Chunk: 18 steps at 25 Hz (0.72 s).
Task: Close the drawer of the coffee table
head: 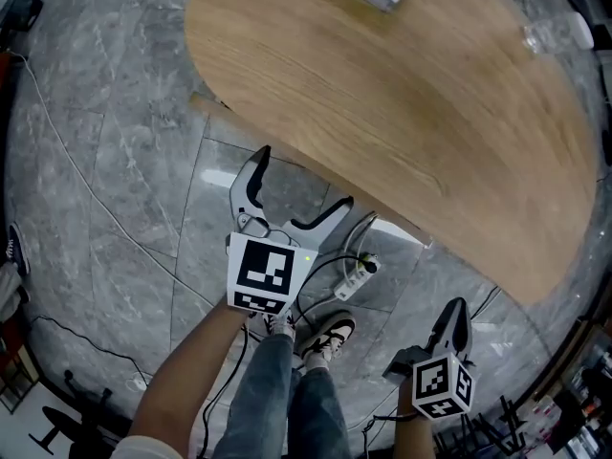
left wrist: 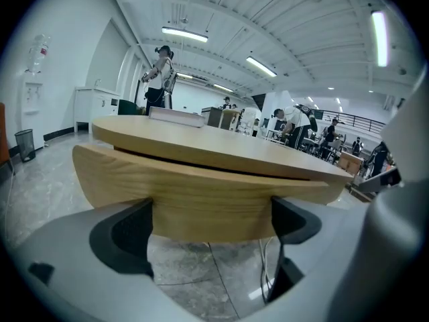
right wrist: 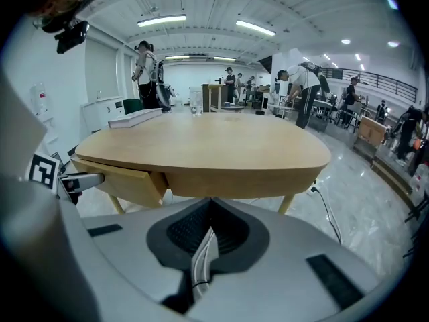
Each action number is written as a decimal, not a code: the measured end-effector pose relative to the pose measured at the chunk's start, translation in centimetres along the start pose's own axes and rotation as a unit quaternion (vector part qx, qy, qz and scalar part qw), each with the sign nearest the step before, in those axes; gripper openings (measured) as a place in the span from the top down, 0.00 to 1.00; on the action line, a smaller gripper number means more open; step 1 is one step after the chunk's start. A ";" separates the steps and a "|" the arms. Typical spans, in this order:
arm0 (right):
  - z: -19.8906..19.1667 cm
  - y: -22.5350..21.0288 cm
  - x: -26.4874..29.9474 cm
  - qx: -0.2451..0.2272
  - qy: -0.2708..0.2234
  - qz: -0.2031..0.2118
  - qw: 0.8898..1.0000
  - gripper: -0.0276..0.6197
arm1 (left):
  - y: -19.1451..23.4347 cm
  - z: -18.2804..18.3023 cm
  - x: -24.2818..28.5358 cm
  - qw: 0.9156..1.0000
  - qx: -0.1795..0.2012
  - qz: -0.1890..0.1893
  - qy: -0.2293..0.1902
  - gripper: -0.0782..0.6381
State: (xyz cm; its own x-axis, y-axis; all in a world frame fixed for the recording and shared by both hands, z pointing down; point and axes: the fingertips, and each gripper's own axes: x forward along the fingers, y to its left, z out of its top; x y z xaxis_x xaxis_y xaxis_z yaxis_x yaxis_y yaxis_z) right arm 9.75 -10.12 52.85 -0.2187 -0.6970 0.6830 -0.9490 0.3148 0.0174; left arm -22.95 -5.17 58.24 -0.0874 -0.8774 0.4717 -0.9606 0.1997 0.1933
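**Drawer:** a curved light-oak drawer point(left wrist: 201, 186) stands part-way out from under the oval light-oak coffee table top point(head: 411, 113). It shows as a slab at the table's left in the right gripper view. In the head view the top hides all but a thin strip of it.

**Left gripper** point(head: 304, 177)**:** jaws spread wide and holding nothing, set squarely before the drawer front, which spans the gap between them. No view shows whether the pads touch the wood.

**Right gripper** point(head: 457, 306)**:** jaws pressed together with nothing between them, held back from the table edge and off to the right.

**On the table top:** a white book point(left wrist: 175, 116) at the far side, cut off by the frame edge in the head view. There is also a clear glass vessel point(head: 550, 34), too blurred to tell its kind.

**On the floor:** grey marble tiles point(head: 105, 161). A white power strip point(head: 356, 277) with black cables lies just below the table edge, beside the person's black-and-white shoes point(head: 330, 338).

**Background:** several people stand at distant benches, too small to make out in detail.
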 end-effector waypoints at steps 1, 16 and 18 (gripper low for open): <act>0.1 0.0 0.0 0.000 0.000 0.000 1.000 0.96 | 0.1 0.2 0.3 1.000 0.000 0.001 -0.002 0.11; -0.3 -2.1 -0.2 0.003 0.005 -0.014 1.000 0.96 | 0.3 2.2 3.6 0.999 0.004 0.003 -0.032 0.11; -0.4 -2.3 -0.3 0.005 0.005 -0.015 1.000 0.96 | 0.3 2.2 3.8 0.999 0.004 0.004 -0.035 0.11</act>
State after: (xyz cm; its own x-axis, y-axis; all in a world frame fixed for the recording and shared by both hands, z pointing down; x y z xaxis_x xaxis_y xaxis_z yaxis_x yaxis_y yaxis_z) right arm 12.06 -10.37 52.94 -0.1884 -0.6998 0.6890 -0.9570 0.2883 0.0310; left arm -24.17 -9.40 58.14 -0.1122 -0.9045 0.4115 -0.9619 0.2027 0.1832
